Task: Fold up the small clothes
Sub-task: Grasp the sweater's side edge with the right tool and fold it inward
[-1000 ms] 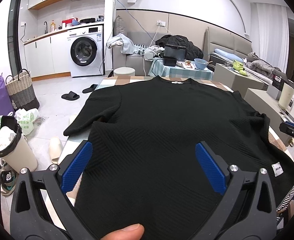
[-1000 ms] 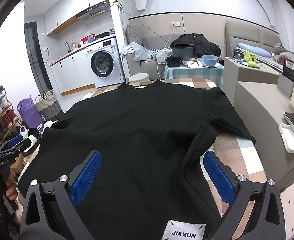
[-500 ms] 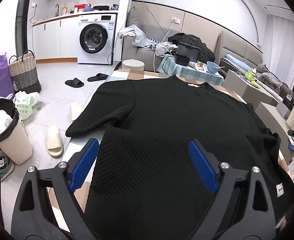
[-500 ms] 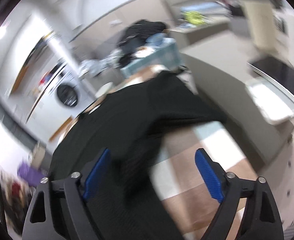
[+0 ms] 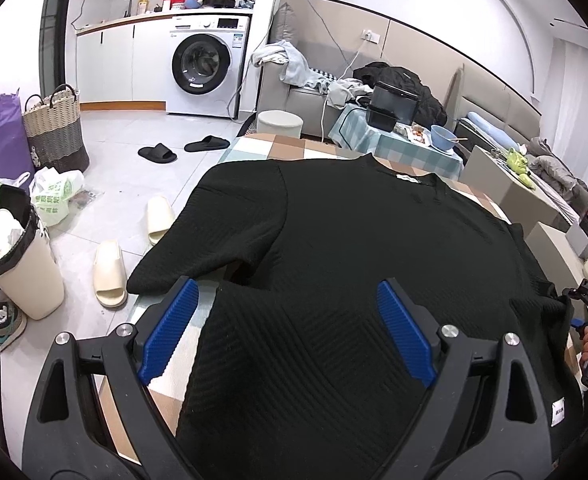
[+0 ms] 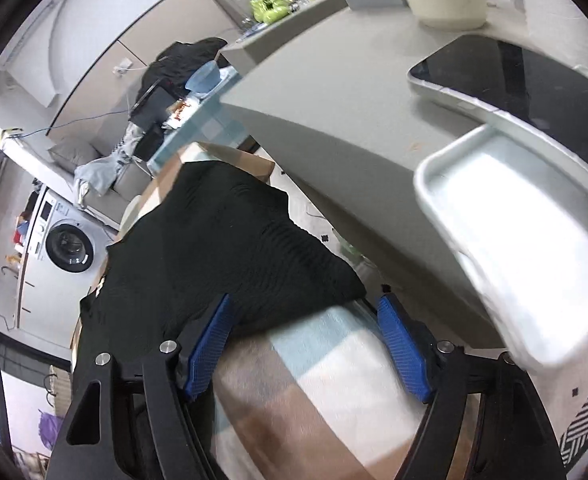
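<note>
A black shirt [image 5: 353, 280] lies spread flat on the desk [image 5: 254, 148], which wears a checked cloth of tan, pale blue and white. The collar points away from the left wrist camera, with a small white label at the neck. The shirt's left sleeve [image 5: 222, 236] is laid out toward the desk's edge, its cuff just beside the left gripper's [image 5: 286, 324] blue pad.

The left gripper hangs over the lower half of the shirt, its fingers [image 5: 170, 328] spread wide with nothing between them but the fabric lying below — whether they touch the cloth cannot be told. At the far right of this view, part of a hand and the other tool show at the shirt's edge.

The right gripper [image 6: 305, 340] sits tilted at the shirt's other sleeve [image 6: 278, 264], fingers [image 6: 401, 344] wide apart. The sleeve's cuff edge lies against the left-hand pad, and bare checked cloth fills most of the gap; this view is somewhat blurred.

Beside the desk stands a grey counter with a white tray [image 6: 521, 248] and a dark tablet [image 6: 513, 76]. On the floor to the left are 2 cream slippers [image 5: 110, 272], 2 black ones, a bin [image 5: 18, 264] and a basket [image 5: 54, 128]; a washer [image 5: 206, 64] stands at the back wall.
</note>
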Tool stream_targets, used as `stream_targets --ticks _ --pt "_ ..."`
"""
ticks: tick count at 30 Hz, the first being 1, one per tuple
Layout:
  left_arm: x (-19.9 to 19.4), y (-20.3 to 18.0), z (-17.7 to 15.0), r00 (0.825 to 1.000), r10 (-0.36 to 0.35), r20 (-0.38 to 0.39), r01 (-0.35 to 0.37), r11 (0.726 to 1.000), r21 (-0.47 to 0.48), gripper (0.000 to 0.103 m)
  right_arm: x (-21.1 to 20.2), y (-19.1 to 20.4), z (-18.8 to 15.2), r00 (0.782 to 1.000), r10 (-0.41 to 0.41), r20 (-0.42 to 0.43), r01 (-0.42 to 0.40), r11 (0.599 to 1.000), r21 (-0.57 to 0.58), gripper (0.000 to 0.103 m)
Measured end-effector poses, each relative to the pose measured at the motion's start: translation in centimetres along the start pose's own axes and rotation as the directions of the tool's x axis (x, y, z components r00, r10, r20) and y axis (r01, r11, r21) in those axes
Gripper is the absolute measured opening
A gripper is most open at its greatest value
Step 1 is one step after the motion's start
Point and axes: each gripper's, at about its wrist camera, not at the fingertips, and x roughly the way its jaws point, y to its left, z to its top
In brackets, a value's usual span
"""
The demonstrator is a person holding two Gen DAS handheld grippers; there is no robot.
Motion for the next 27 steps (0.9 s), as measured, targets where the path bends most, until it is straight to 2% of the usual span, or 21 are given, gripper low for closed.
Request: stream_targets --ticks 7,9,10,12,15,21,22,24,25,26,27 --pt "2.0 0.0 0.6 0.999 0.02 -0.028 -0.019 1.0 0.009 0.09 2.5 -0.4 0.7 0.998 -0.045 -0.041 0.047 0.998 0.048 0.071" --pt "2.4 -0.1 0.6 0.999 0.021 -0.034 -0.021 1.0 0.007 0.09 2.9 0.0 0.8 0.998 -0.032 -0.061 0.036 0.997 0.063 0.055" --pt "2.6 0.0 0.8 0.999 0.021 -0.036 -0.021 1.0 0.003 0.09 3.0 0.2 0.9 0.998 -0.036 -0.056 0.04 0.997 0.066 0.051" --pt "2.9 0.2 0.9 0.999 0.019 -0.036 -0.019 1.0 -0.001 0.09 2.6 0.7 1.0 0.999 -0.044 -0.027 0.046 0.997 0.056 0.032" --pt "2.7 0.5 0.8 0.999 0.015 -0.029 -0.015 1.0 -0.003 0.09 1.6 1.4 0.9 0.998 -0.06 0.029 0.06 0.998 0.032 0.017" --pt "2.5 1.0 0.9 1.0 0.013 -0.013 -0.013 1.0 -0.011 0.09 -1.4 4.4 0.8 0.984 -0.047 0.17 0.059 0.996 -0.065 0.014" --pt "2.4 1.1 0.9 1.0 0.013 -0.012 -0.013 1.0 -0.013 0.09 -2.1 5.8 0.7 0.977 -0.024 0.21 0.05 0.992 -0.115 0.014" --pt "2.3 1.3 0.9 1.0 0.011 -0.009 -0.011 1.0 -0.015 0.09 -3.0 8.8 0.4 0.967 0.082 0.24 -0.03 0.977 -0.21 0.014" --pt "2.3 1.4 1.0 1.0 0.011 -0.008 -0.011 1.0 -0.015 0.09 -3.6 10.9 -0.1 0.958 0.15 0.244 -0.078 0.957 -0.281 0.014" --pt "2.2 1.4 1.0 1.0 0.01 -0.005 -0.01 1.0 -0.014 0.09 -3.8 12.6 -0.6 0.951 0.209 0.227 -0.121 0.93 -0.348 0.014" --pt "2.1 1.4 0.9 1.0 0.009 -0.003 -0.01 1.0 -0.011 0.09 -3.8 15.3 -1.7 0.947 0.282 0.153 -0.185 0.87 -0.456 0.014"
